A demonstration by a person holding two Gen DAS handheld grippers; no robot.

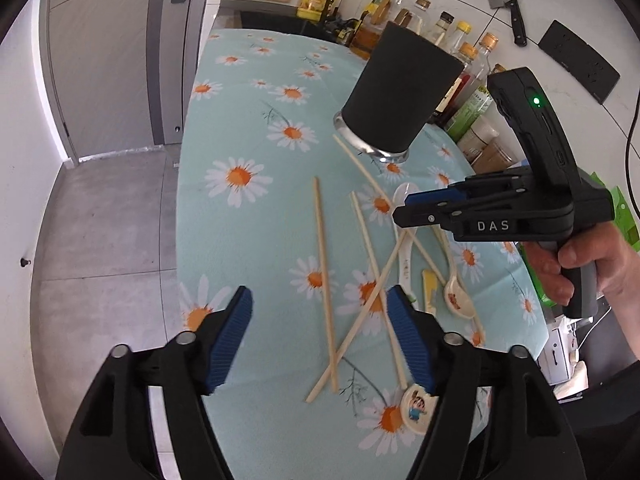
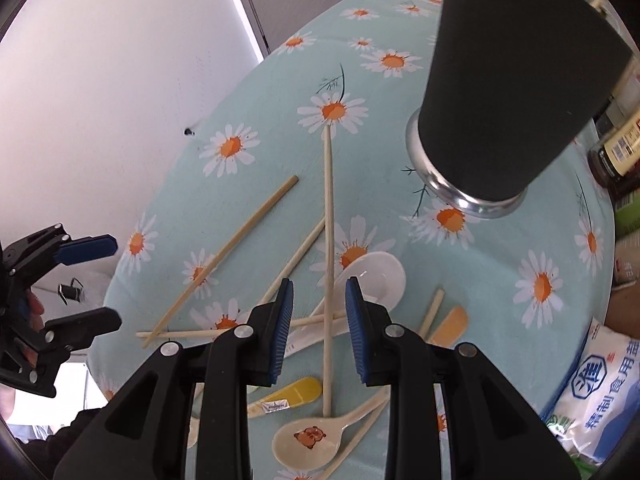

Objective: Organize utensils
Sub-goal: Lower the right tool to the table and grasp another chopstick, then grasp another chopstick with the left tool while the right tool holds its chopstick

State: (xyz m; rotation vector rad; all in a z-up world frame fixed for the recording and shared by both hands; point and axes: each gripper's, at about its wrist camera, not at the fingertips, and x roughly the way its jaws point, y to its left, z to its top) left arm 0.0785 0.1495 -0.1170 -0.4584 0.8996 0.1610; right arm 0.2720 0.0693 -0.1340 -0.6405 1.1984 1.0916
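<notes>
tablecloth (image 1: 248, 128) carries whole job, nothing visibly sorted yet. dark holder (image 1: 394, 92) stands far right, contents unseen. chopsticks (image 1: 325, 280) and spoons (image 2: 308, 440) scattered near middle. left gripper (image 1: 320, 336) jaws wide apart, empty; right gripper (image 2: 320, 328) jaws part open astride one chopstick, not gripping.
</notes>
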